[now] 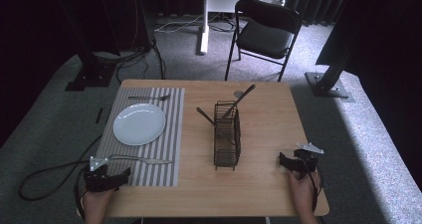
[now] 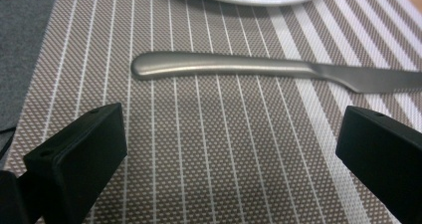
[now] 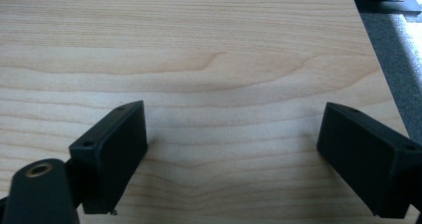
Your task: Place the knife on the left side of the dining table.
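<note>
The knife (image 2: 259,69) lies flat on the striped placemat (image 2: 224,149), just past your left gripper (image 2: 231,149).

Your left gripper's jaws stand wide apart with nothing between them, and they do not touch the knife. The knife's handle points to the left side of the placemat and its blade to the right. The white plate (image 1: 139,124) sits on the same placemat, just behind the knife, and a fork (image 1: 149,98) lies beyond the plate. Your right gripper (image 3: 231,154) is open wide too, over the bare wood of the tabletop (image 3: 224,50) near its right edge, and holds nothing. A black wire basket (image 1: 227,134) stands in the middle of the tabletop, between your two grippers, with dark utensils (image 1: 239,100) sticking out of it.
</note>
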A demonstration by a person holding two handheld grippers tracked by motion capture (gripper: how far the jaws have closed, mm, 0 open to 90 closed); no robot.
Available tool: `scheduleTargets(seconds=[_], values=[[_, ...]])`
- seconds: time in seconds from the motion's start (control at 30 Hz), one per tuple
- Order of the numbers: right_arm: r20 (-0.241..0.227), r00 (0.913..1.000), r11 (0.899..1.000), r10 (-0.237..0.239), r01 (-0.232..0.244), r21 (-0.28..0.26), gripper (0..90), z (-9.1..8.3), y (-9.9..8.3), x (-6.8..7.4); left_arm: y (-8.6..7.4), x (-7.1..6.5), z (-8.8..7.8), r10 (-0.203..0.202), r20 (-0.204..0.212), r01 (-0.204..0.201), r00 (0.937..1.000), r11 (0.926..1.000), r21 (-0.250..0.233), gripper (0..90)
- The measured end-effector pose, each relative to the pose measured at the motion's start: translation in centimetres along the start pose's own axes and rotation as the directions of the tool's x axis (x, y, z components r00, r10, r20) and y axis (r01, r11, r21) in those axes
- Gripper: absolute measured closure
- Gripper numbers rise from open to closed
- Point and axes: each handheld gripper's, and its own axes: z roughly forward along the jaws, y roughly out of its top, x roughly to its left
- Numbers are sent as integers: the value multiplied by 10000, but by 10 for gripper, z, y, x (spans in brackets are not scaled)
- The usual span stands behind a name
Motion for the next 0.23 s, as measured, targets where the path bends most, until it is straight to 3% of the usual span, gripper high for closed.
scheduleTargets(seconds=[0.23], values=[[2, 10000, 10000, -4, 4, 0, 117, 0, 0, 0, -1, -2, 3, 93, -133, -91, 9999, 9999, 142, 0]])
